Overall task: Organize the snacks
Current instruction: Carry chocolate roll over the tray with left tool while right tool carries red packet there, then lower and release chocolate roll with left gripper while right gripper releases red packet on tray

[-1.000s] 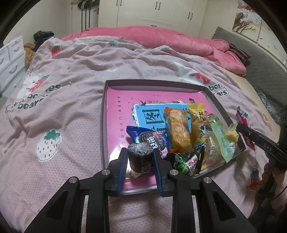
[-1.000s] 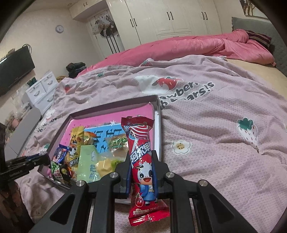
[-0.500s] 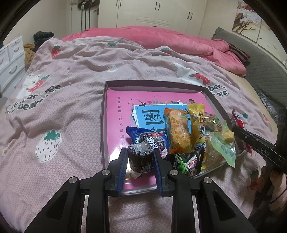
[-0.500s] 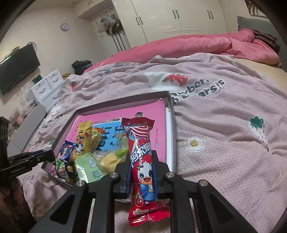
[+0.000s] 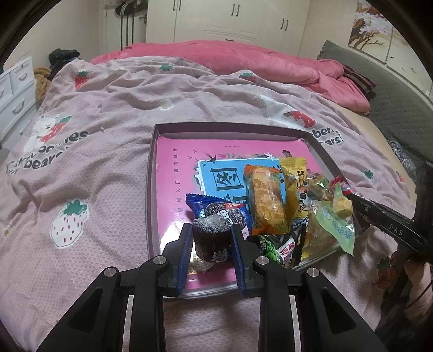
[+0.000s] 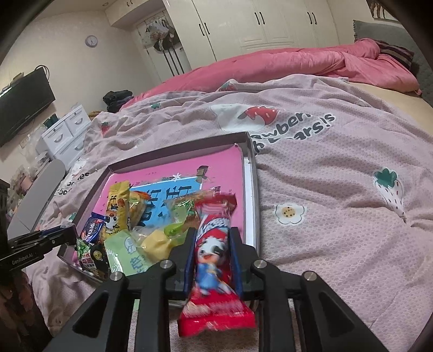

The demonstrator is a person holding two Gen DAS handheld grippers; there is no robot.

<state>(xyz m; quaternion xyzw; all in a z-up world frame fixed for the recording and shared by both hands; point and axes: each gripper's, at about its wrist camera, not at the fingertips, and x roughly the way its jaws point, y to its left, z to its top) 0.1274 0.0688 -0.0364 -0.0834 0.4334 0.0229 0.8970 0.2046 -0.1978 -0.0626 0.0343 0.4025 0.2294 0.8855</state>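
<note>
A shallow tray with a pink floor lies on the bed and also shows in the right wrist view. Several snack packs are piled in its near right part, among them an orange cake pack, a blue cookie pack and a green pack. My left gripper is shut on a dark round wrapped cake over the tray's near edge. My right gripper is shut on a long red candy pack at the tray's near right corner.
A pink strawberry-print bedspread covers the bed, with a pink duvet bunched at the far end. White drawers and a wall TV stand to the left. Wardrobes line the far wall.
My right gripper has moved in over the tray's near right corner with the red pack, now blurred. My left gripper holds still on the dark cake.
</note>
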